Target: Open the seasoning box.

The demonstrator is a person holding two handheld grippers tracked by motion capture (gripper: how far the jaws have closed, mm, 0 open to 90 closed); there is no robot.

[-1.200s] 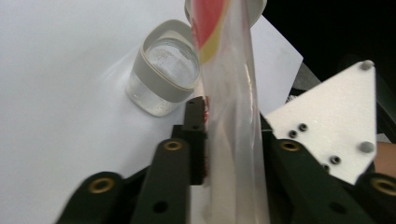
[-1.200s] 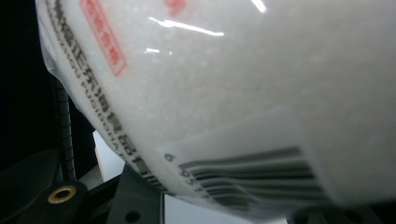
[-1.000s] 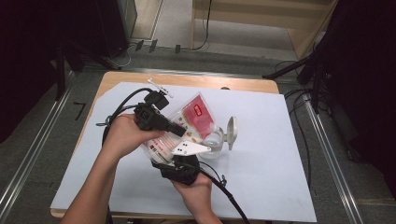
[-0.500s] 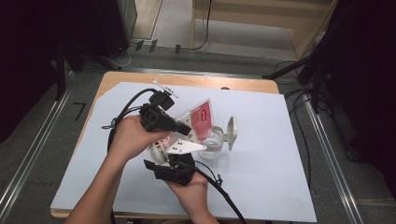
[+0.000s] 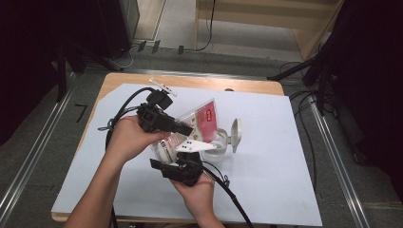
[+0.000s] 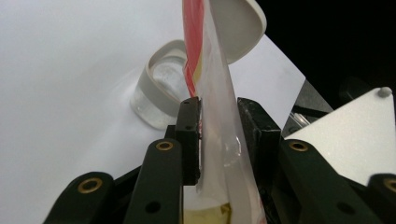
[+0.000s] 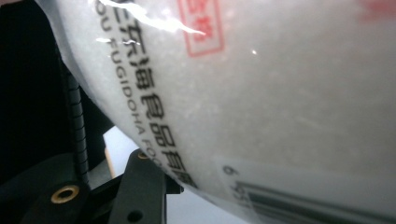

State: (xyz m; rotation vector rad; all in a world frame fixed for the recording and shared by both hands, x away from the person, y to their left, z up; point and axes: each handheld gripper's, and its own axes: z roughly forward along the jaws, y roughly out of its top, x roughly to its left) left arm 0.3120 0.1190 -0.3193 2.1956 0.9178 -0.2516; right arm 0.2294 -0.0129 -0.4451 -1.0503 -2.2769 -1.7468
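Note:
A clear plastic bag (image 5: 202, 118) with a red label, full of white grains, hangs tilted over an open clear jar (image 5: 219, 145) with its flip lid (image 5: 235, 135) up. My left gripper (image 5: 188, 129) holds the bag's upper film (image 6: 215, 93) between its pads, and both jaws touch it. These jaws have just been opening, with the bag still between them. In the left gripper view the jar (image 6: 159, 88) stands just beyond the jaws. My right gripper (image 5: 173, 156) grips the bag's heavy lower end (image 7: 280, 93) from below. Its jaws have just been closing on it.
A white sheet (image 5: 285, 180) covers the wooden table (image 5: 190, 81), with free room to the right and front right. Cables (image 5: 121, 114) trail off the left side. Metal rails (image 5: 332, 156) run along both table sides.
The bag has tipped more steeply, and its red end has come closer over the jar. Both hands have barely shifted.

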